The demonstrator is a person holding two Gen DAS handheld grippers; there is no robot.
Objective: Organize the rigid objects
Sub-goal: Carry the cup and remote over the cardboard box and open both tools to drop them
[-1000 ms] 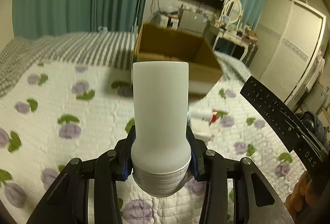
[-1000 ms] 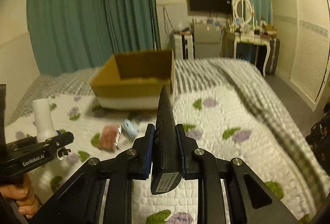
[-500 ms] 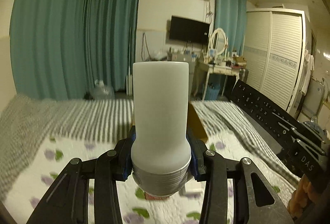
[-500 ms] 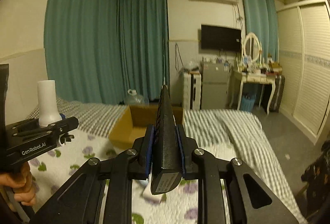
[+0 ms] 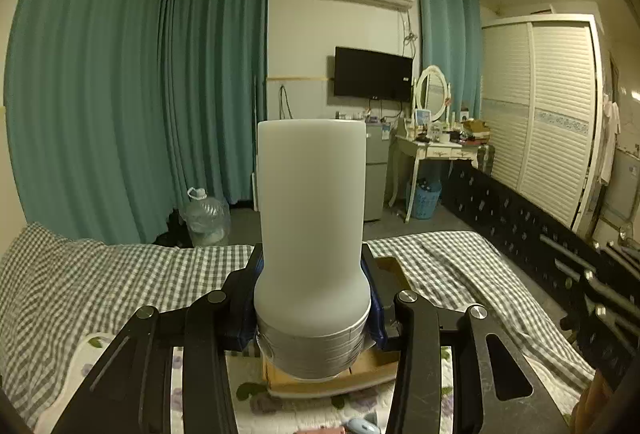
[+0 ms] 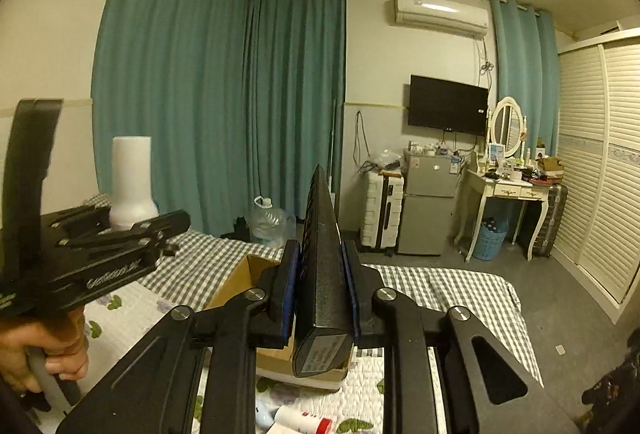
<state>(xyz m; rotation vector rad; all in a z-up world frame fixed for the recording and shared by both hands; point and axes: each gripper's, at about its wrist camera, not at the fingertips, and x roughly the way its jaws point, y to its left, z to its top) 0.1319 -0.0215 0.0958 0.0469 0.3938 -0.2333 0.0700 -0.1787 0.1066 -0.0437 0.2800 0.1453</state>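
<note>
My left gripper (image 5: 312, 298) is shut on a white bottle with a silver ribbed base (image 5: 311, 218), held upright high above the bed. My right gripper (image 6: 320, 274) is shut on a flat black device with a label on its near end (image 6: 322, 298), held on edge. An open cardboard box (image 6: 240, 282) sits on the bed just below and behind both grippers; it also shows in the left wrist view (image 5: 332, 382). The left gripper with its bottle (image 6: 132, 182) appears at the left of the right wrist view.
A flowered quilt (image 6: 120, 318) and checked blanket (image 5: 100, 274) cover the bed. Small white items with red (image 6: 304, 420) lie on the quilt near the box. A water jug (image 5: 206, 214), fridge (image 6: 428, 210), dressing table (image 6: 508, 194) and wardrobe (image 5: 540, 138) stand beyond.
Both grippers have risen and tilted up, so the room fills the views and the box has dropped to the bottom. Both holds are unchanged.
</note>
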